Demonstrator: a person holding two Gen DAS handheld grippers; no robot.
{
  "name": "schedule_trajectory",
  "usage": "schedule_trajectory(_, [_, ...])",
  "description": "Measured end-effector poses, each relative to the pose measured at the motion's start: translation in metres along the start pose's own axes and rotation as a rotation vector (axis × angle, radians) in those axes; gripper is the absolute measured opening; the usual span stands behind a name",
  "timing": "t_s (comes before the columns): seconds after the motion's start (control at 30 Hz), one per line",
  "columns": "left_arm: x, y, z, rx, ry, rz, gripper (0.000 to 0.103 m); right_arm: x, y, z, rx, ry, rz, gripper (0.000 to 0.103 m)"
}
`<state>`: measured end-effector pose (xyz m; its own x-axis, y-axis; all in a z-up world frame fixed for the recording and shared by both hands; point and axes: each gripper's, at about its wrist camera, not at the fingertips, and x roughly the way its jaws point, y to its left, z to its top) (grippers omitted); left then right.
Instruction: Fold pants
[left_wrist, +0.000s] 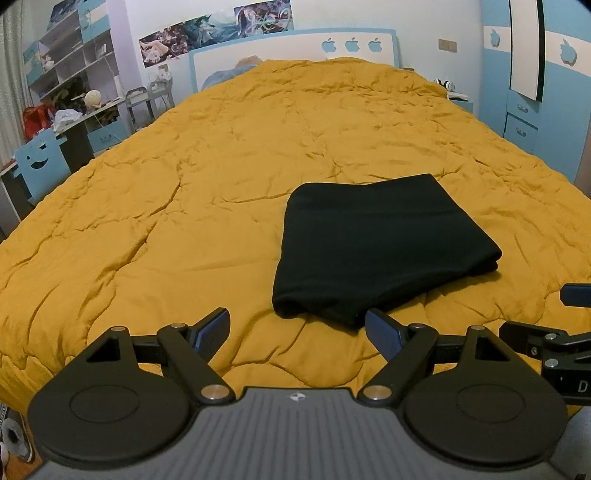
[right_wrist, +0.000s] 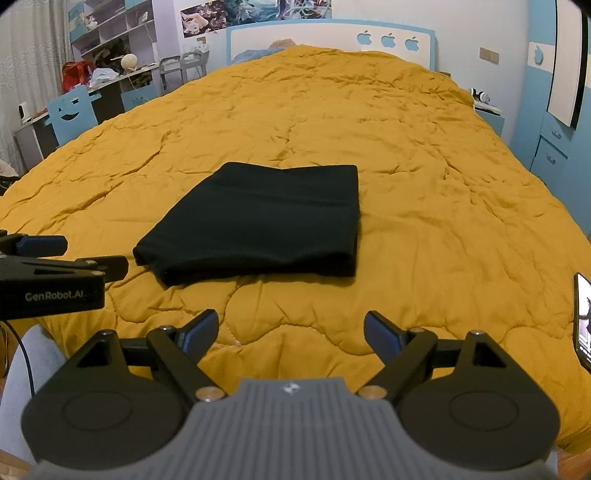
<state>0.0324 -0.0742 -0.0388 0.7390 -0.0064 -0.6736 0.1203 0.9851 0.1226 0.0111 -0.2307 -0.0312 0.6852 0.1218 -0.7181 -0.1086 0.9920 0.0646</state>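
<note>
Left wrist view shows the left gripper (left_wrist: 297, 330) with its jaws spread wide and holding nothing, poised just short of the near edge of the black pants (left_wrist: 376, 247), which lie folded into a compact block on the yellow quilt (left_wrist: 147, 206). To the right of the pants' near edge, the right gripper (right_wrist: 290, 330) is likewise wide open and empty, clear of the cloth. Both seem held off because the fold looks finished and the bundle needs no grip.
</note>
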Motion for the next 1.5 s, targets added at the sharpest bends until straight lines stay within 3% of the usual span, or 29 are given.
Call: schedule_trajectory(1.5, [-0.0005,0.0046,-0.0007,0.001,0.007,0.003,0.097,-0.0004,-0.0043,-0.0013,0.004,0.002,0.008,0.082])
